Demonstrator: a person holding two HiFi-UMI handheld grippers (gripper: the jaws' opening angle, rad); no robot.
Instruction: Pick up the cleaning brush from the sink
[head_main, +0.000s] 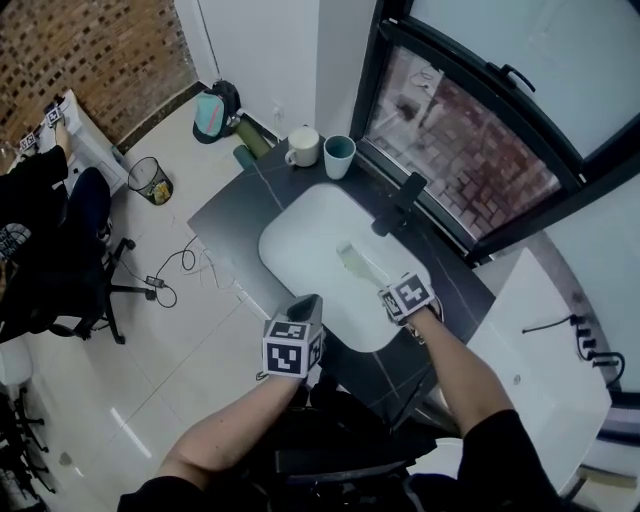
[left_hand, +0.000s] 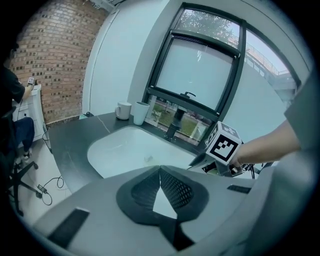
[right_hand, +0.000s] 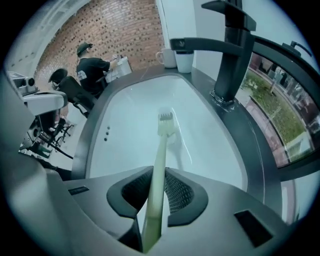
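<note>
The cleaning brush (right_hand: 159, 150) has a long pale green handle and a small bristled head. My right gripper (right_hand: 157, 186) is shut on its handle, and the head points out over the white sink (right_hand: 130, 115), lifted off the basin floor. In the head view the brush (head_main: 362, 264) slants across the sink (head_main: 300, 240) from my right gripper (head_main: 390, 291) at the basin's near right rim. My left gripper (head_main: 306, 306) hovers at the near rim of the sink, apart from the brush. Its jaws (left_hand: 160, 172) meet at the tips with nothing between them.
A black faucet (head_main: 400, 200) stands at the sink's far side under the window. A white mug (head_main: 302, 147) and a teal cup (head_main: 339, 156) sit on the dark counter (head_main: 230, 205) at the far left. A white ledge (head_main: 540, 350) lies to the right. A seated person (head_main: 40, 200) is far left.
</note>
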